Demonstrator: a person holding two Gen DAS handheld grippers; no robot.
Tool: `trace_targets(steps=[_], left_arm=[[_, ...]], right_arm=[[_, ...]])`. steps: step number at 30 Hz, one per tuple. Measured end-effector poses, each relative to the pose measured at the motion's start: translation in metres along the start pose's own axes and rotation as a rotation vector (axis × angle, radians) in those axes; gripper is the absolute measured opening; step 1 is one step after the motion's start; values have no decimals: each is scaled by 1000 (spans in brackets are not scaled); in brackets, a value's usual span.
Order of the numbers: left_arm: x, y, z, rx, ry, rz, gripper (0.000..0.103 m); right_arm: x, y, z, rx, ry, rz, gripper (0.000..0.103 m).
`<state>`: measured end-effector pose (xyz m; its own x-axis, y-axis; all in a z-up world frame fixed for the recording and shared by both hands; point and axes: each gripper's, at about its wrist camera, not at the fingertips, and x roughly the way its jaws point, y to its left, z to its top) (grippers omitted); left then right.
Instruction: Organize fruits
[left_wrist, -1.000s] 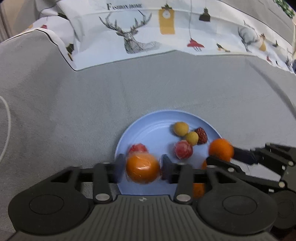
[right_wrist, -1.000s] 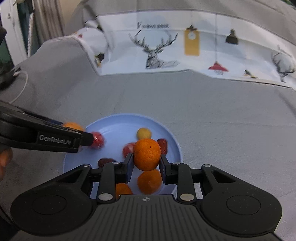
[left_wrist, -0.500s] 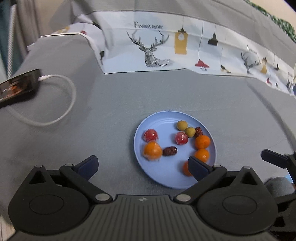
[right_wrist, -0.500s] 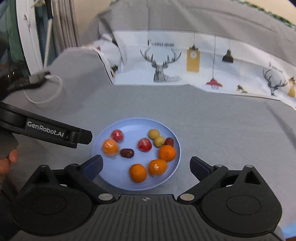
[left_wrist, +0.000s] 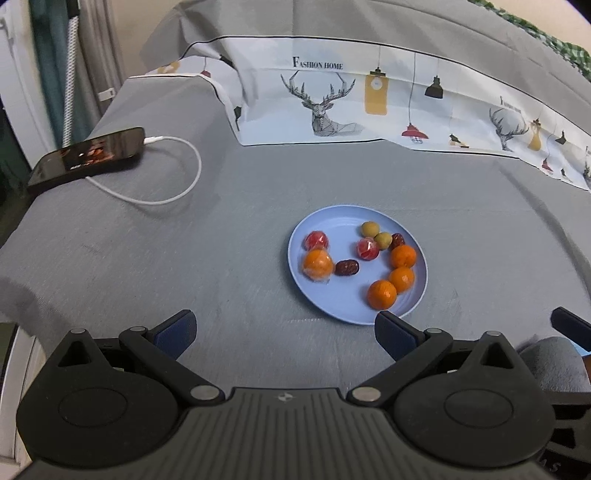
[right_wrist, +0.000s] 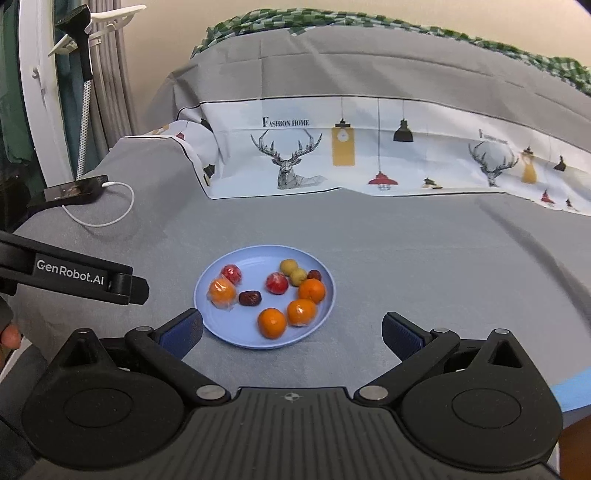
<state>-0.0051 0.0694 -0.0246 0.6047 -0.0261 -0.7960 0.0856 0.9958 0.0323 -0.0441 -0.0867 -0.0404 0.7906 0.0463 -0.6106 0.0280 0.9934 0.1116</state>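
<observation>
A light blue plate (left_wrist: 332, 218) (right_wrist: 258, 254) lies on the grey cloth and holds several fruits: oranges (left_wrist: 381, 294) (right_wrist: 272, 323), a wrapped orange (left_wrist: 317, 263) (right_wrist: 221, 291), red wrapped fruits (left_wrist: 368, 249) (right_wrist: 277, 283), two yellow-green fruits (left_wrist: 383, 240) (right_wrist: 297, 276) and dark dates (left_wrist: 346, 267) (right_wrist: 250, 298). My left gripper (left_wrist: 284, 330) is open and empty, held back from the plate's near edge; its side shows in the right wrist view (right_wrist: 74, 275). My right gripper (right_wrist: 291, 332) is open and empty, just behind the plate; one fingertip (left_wrist: 569, 326) shows in the left wrist view.
A black phone (left_wrist: 88, 158) (right_wrist: 74, 190) with a white cable (left_wrist: 173, 192) lies at the far left of the cloth. A white printed cloth with deer (left_wrist: 369, 107) (right_wrist: 351, 155) lies folded behind the plate. Curtains and a pole stand at the left.
Both grippers let go of their oranges onto the plate, opened, and pulled back and up away from it. The view widened to show the phone.
</observation>
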Motion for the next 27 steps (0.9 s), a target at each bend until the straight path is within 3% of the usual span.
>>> trace_targets(steps=[10, 27], left_arm=[[-8, -9, -8, 38, -21, 47, 103], [-6, -13, -5, 63, -17, 55, 103]], right_arm=[[-14, -1, -3, -10, -28, -31, 102], [-14, 1, -2, -25, -33, -34, 102]])
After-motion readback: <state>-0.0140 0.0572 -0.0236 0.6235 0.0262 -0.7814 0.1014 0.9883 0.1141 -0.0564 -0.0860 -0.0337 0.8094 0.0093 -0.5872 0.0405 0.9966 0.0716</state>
